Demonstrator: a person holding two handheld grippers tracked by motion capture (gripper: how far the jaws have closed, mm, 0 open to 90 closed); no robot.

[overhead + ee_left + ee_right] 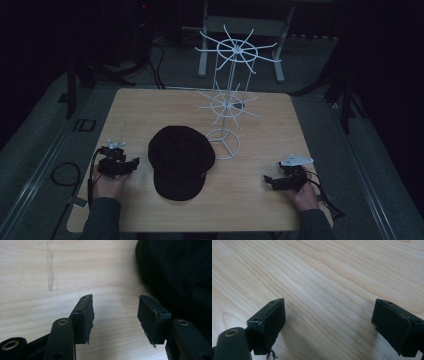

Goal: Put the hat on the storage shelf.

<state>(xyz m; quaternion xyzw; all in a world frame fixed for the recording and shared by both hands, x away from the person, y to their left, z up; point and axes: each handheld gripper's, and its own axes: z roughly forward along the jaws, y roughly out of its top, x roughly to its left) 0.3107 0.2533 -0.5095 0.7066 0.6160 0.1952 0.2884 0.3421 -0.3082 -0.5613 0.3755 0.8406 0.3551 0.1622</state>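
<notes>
— On the wooden table, where does the black cap lie?

— Near the middle of the table, a little toward the person's edge. It lies flat with the crown up, and its brim points to the person. I take the cap as landmark for everything.

— Good. And the left gripper?

— It is just to the left of the cap, low over the table, held by the left hand. Its tips point at the side of the cap. In the left gripper view the jaws are spread apart, and between them I see bare wood. The dark cloth of the cap is just beside the right jaw of that view. If the jaw touches the cloth, I cannot tell.

— The right gripper?

— Well to the right of the cap, also low over the table, in the right hand. In the right gripper view its jaws stand wide apart, and between them is plain wood grain.

— What stands behind the cap?

— A white wire display rack. Its round base is just beside the far right edge of the cap. It has two rings of hooks, one above the other, and both hang bare.
</notes>
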